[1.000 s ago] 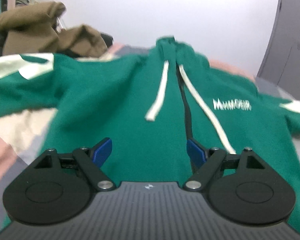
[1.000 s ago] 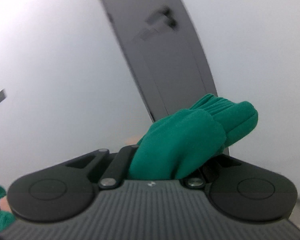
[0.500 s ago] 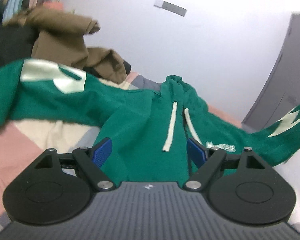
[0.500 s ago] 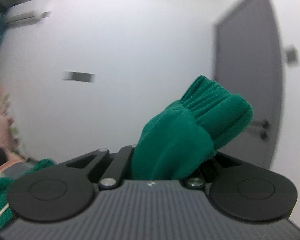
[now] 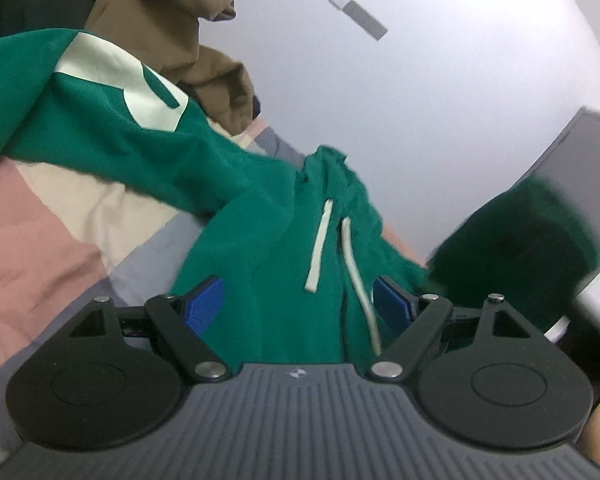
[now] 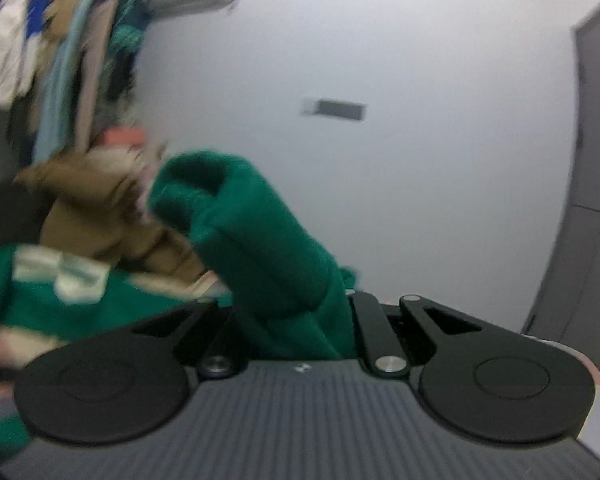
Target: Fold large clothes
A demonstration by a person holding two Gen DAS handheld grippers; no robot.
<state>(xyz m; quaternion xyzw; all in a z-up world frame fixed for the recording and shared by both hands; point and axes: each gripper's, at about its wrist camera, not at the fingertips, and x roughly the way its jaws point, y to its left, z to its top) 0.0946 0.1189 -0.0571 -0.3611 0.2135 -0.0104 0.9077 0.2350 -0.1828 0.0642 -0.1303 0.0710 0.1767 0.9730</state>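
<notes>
1. Your right gripper (image 6: 296, 320) is clamped on the green hoodie's sleeve cuff (image 6: 228, 216); carry it across the chest w/o letting it twist, lay it flat.
2. Left gripper (image 5: 298, 300) is wide, holding nothing, over the hoodie (image 5: 284, 240), which lies on the patchwork bedspread (image 5: 40, 232); use it to pin the body.
3. Right pads are hidden by cloth; the hem is cut off, and the far brown garment (image 5: 204, 64) is blurred.

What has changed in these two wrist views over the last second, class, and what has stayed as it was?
The right gripper has swung the green sleeve cuff from the door side across toward the brown clothes; it now shows at the right edge of the left view. The left gripper has rolled. Unchanged: right jaws shut on the cuff, left jaws open and empty over the green hoodie.
</notes>
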